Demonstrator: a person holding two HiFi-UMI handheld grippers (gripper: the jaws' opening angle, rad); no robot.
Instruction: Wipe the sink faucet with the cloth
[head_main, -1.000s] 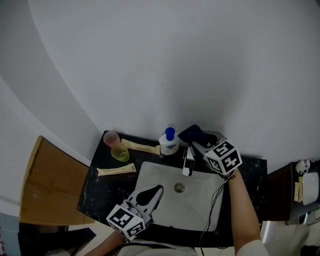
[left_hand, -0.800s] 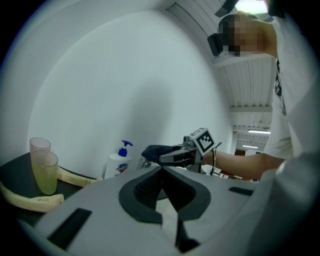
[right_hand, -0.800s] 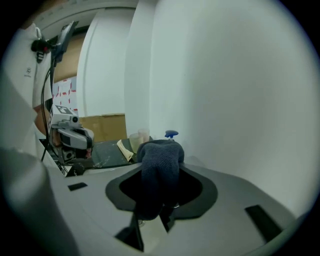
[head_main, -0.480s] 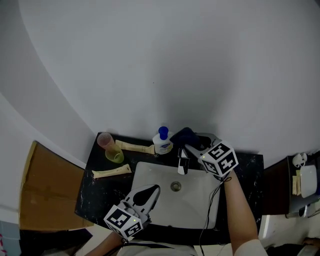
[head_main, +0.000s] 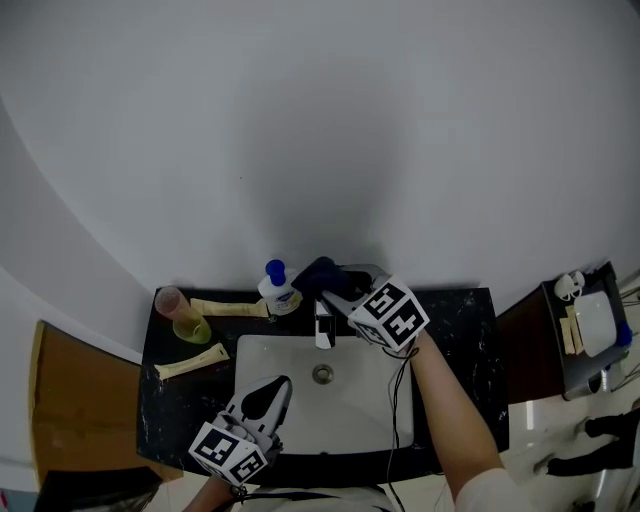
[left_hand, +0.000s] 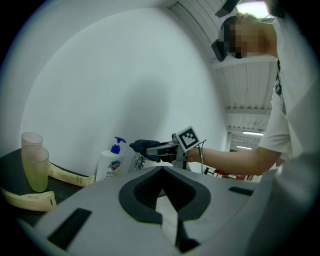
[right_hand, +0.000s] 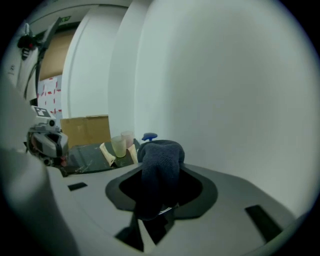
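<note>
The right gripper (head_main: 338, 288) has its jaws pressed onto a dark cloth (right_hand: 160, 165), a thick fold of which fills the gap between them and bulges over the tips. The left gripper (left_hand: 163, 169) has its jaws closed tip to tip with nothing between them. In the head view the cloth sits just above centre, at the back of the counter (head_main: 460, 340) close to the wall. The faucet (head_main: 323, 328) lies directly beneath it in the frame. The faucet's long axis runs straight down the picture, from the wall end out over the white basin (head_main: 375, 400). The cloth sits over the faucet's rear end, but no view shows whether it touches the metal. A wipe along the spout would likely mean drawing the cloth down the frame, toward the basin. The right gripper is by far the nearer one. It points toward the upper left, and its forearm (head_main: 440, 400) slants in from the lower right corner. The left gripper waits well apart at the lower left, by the basin's near edge, pointing up and to the right. A soap bottle (head_main: 278, 290) stands just left of the cloth.
</note>
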